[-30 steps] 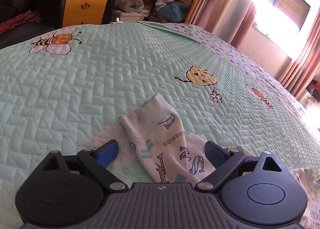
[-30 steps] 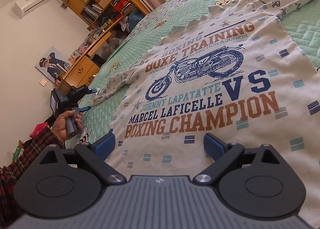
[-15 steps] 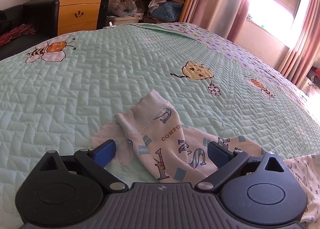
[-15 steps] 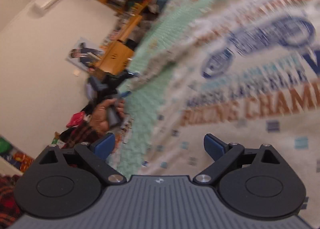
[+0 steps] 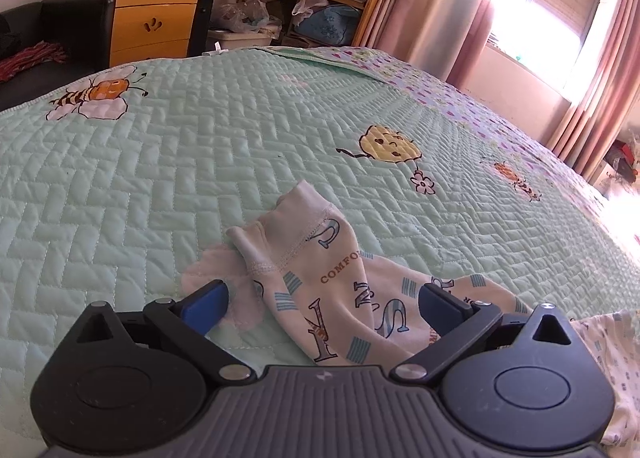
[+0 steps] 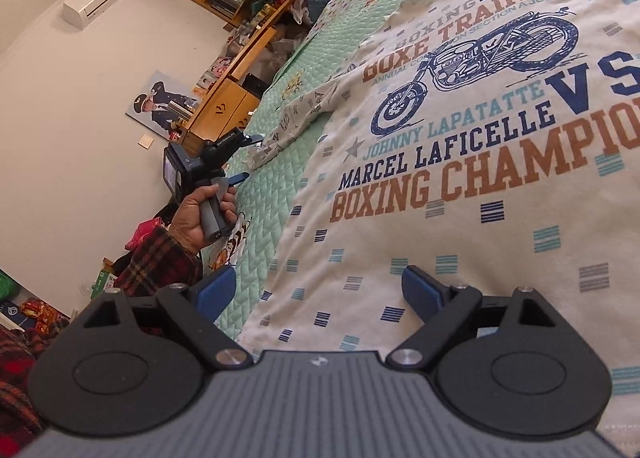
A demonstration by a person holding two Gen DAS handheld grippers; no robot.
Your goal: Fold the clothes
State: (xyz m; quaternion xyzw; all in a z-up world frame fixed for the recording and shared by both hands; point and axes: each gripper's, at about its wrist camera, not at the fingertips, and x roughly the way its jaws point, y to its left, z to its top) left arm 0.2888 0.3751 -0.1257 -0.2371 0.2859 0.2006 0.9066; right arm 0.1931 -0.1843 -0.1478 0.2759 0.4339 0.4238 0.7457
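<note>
Cream cotton shirt (image 6: 460,162) lies flat on the green quilt (image 5: 200,162) — its sleeve (image 5: 320,278) runs lengthwise between the left gripper's (image 5: 322,300) opening, empty fingers, nearest it; right gripper (image 6: 316,290), spread and empty, hovers over the hem.

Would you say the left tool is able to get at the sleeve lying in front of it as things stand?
Probably yes: the left tool is opening, the sleeve lies loose between its fingers on the quilt, and nothing covers it.

The soft printed cotton shirt (image 6: 500,162) lies on a quilted, stitched matt bedspread (image 5: 200,162); the drawers (image 5: 152,24) are glossy wood.
</note>
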